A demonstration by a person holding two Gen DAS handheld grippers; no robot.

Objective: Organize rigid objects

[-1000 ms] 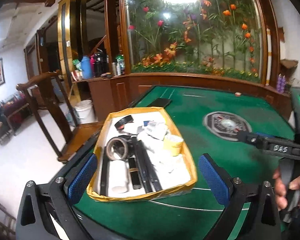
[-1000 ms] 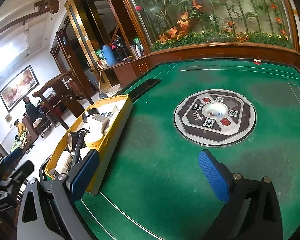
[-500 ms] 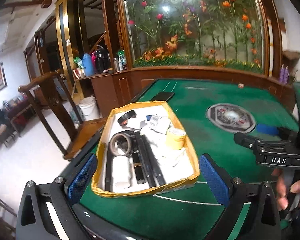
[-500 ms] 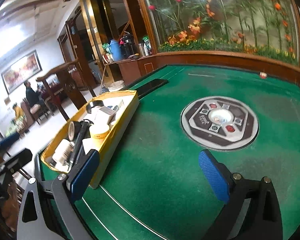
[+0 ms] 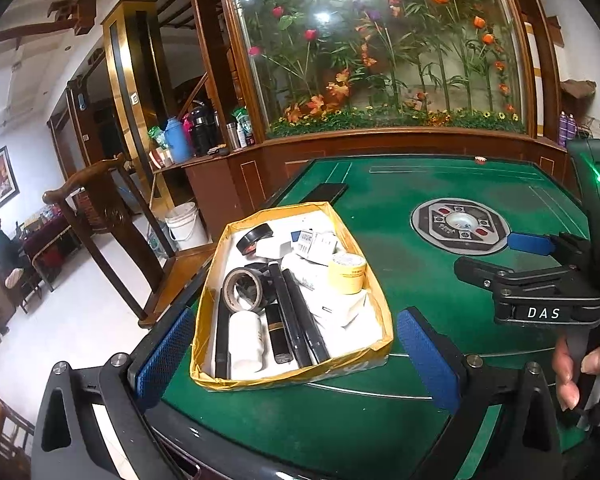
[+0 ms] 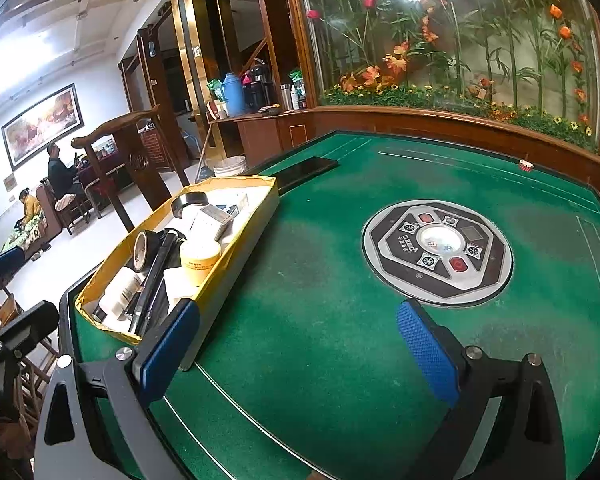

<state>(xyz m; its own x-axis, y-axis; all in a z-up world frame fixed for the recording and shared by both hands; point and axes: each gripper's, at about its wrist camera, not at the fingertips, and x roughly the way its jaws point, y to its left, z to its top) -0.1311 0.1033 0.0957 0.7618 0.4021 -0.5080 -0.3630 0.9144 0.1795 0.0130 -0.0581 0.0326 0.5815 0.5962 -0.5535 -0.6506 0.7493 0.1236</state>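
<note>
A yellow-rimmed box [image 5: 374, 300], white inside, holds tape rolls, black sticks, a white bottle and small cartons; it sits near the left edge of a green felt mahjong table [image 6: 320, 340]. Left gripper [image 5: 296, 360] and right gripper [image 6: 296, 344]: jaws spread wide, empty. A flower mural backs the room. The right gripper's body reads "DAS".

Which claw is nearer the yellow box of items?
Left. The left claw faces the yellow box, fingers open either side; the right claw stands beside it, over bare felt.

Yellow box [image 5: 374, 288] on green table [image 5: 400, 264] (blue textured claw pads [image 5: 426, 354]).
</note>
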